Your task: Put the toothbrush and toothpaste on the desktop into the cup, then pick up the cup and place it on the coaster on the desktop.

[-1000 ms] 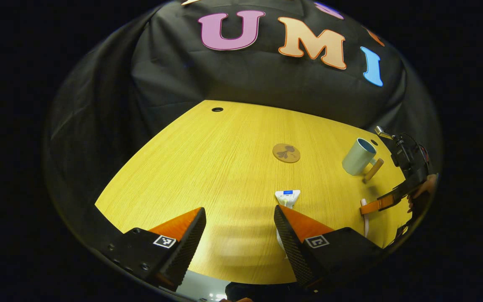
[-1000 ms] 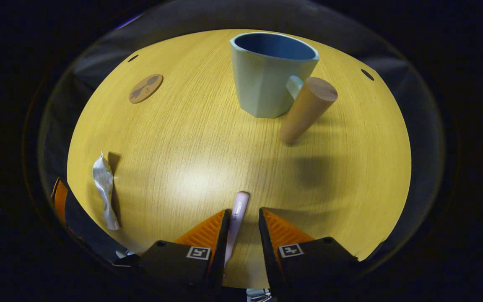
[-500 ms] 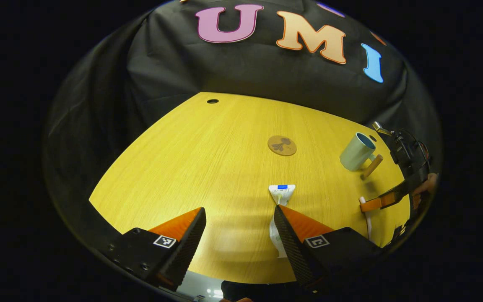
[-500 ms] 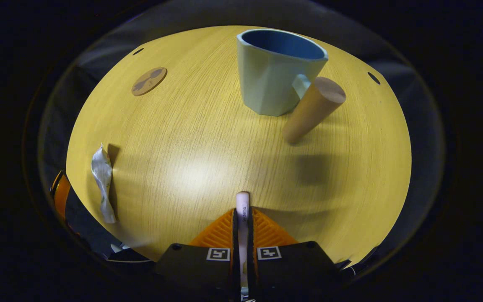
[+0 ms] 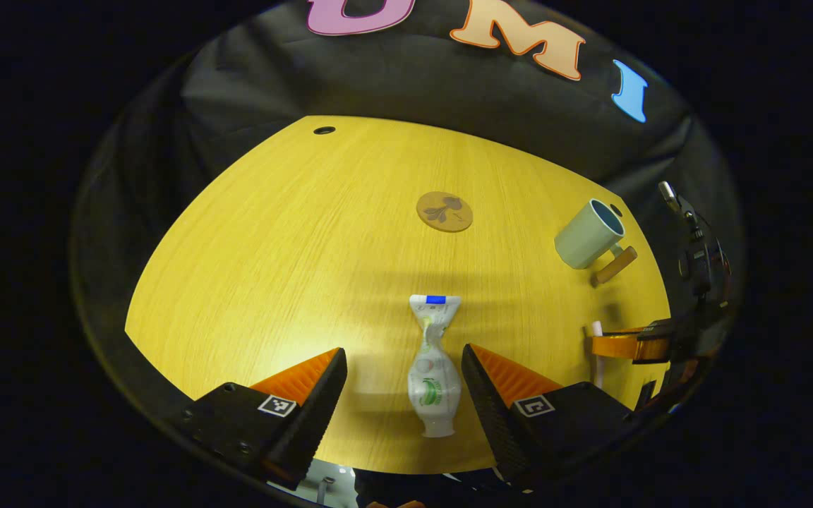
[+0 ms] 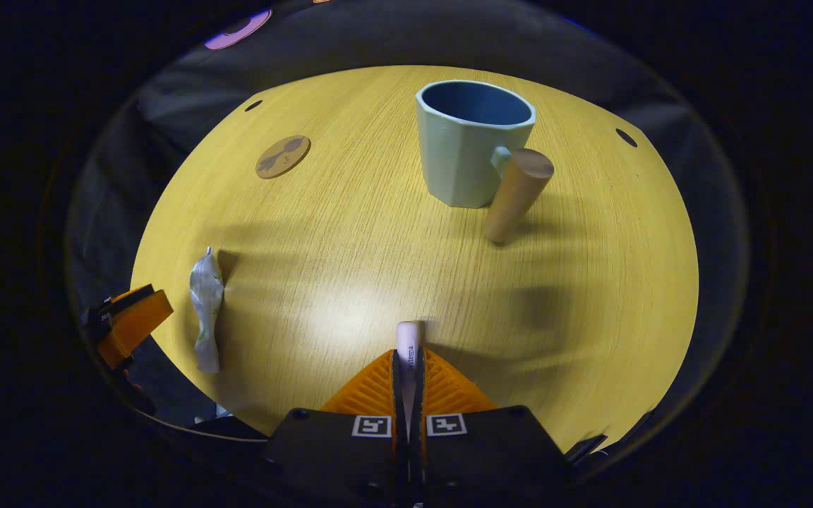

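Observation:
A white toothpaste tube (image 5: 432, 367) lies on the yellow wooden desktop (image 5: 293, 247), between the spread fingers of my left gripper (image 5: 404, 384), which is open. The tube (image 6: 205, 310) also shows at the left in the right gripper view. My right gripper (image 6: 407, 363) is shut on the pale toothbrush handle (image 6: 407, 346), whose end sticks out past the fingertips. A light blue cup (image 6: 471, 144) with a wooden handle (image 6: 517, 194) stands upright ahead of it. The cup (image 5: 586, 234) and the round brown coaster (image 5: 444, 211) lie farther off in the left gripper view.
The right gripper (image 5: 625, 346) with the toothbrush sits at the desk's right edge in the left gripper view. The left gripper (image 6: 128, 324) shows at the left edge of the right gripper view. The coaster (image 6: 282, 156) sits far left. Small holes (image 6: 625, 137) mark the desk's back corners.
The right gripper shut on the toothbrush and has drawn up and back from the cup. The left gripper moved over the toothpaste, which now lies between its fingers.

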Tool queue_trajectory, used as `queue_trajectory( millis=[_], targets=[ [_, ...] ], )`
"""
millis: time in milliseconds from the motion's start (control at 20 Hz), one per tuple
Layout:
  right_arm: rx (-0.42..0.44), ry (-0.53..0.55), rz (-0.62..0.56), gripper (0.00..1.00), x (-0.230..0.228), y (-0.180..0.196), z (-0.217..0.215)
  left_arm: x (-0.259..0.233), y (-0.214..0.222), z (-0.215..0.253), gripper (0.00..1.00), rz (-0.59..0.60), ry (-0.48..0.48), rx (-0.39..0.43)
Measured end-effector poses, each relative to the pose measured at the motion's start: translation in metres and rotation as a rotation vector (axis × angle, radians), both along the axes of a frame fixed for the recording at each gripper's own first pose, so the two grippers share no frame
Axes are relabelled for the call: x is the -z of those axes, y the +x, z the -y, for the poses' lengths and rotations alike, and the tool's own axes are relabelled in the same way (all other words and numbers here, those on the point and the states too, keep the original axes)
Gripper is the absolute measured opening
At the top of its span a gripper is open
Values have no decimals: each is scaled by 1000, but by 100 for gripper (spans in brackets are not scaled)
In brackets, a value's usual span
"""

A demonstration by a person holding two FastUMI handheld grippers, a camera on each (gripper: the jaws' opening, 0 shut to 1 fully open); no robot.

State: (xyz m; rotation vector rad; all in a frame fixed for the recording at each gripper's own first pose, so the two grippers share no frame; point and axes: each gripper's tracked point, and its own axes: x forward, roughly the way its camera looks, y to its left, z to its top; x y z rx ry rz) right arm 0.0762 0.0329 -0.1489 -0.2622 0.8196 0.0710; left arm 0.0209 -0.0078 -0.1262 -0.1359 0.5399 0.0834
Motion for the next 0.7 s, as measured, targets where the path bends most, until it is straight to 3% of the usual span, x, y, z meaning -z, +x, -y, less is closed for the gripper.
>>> queue_trajectory(
  millis=[400, 700],
  targets=[
    [92, 97, 84, 4, -31, -19, 32, 26, 33, 19, 92, -194, -9, 47],
    [133, 96, 128, 4, -40, -21, 54, 44, 41, 16, 74, -330, 3, -3]
  ],
)
